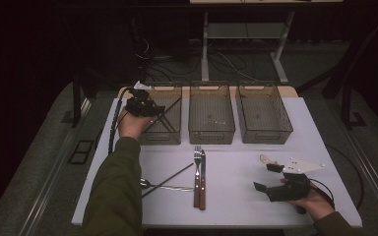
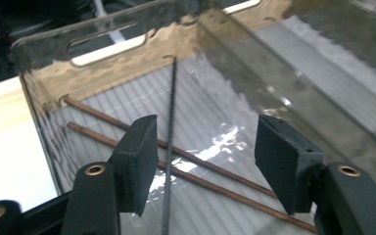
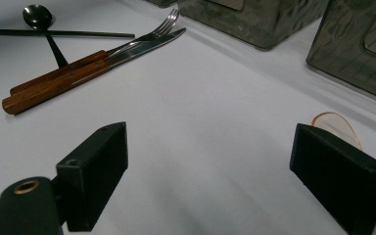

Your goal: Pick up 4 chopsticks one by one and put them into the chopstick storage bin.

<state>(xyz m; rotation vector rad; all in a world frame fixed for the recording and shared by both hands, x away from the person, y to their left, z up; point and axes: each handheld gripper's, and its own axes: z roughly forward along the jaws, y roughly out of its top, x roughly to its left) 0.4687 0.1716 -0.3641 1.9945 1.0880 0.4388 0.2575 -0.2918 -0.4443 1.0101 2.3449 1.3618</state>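
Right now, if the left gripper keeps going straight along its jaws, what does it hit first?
Probably the thin black chopstick lying between the open jaws of the left gripper, across two thin brown chopsticks on the floor of the clear plastic bin. Depth is unclear, so the order is a guess.

the room is dim, and most of the light falls on the white table (image 1: 236,196) in the middle. its far edge shows a strip of pale wood. around it lies grey carpeted floor (image 1: 34,167), with a metal rail (image 1: 54,172) running along the left side and another at the right. behind the table stands a second desk on a pale metal frame (image 1: 205,44), a tangle of dark cables (image 1: 226,61) spread on the floor beneath it. black stands (image 1: 347,98) rise at the right, and the back of the room sinks into darkness.
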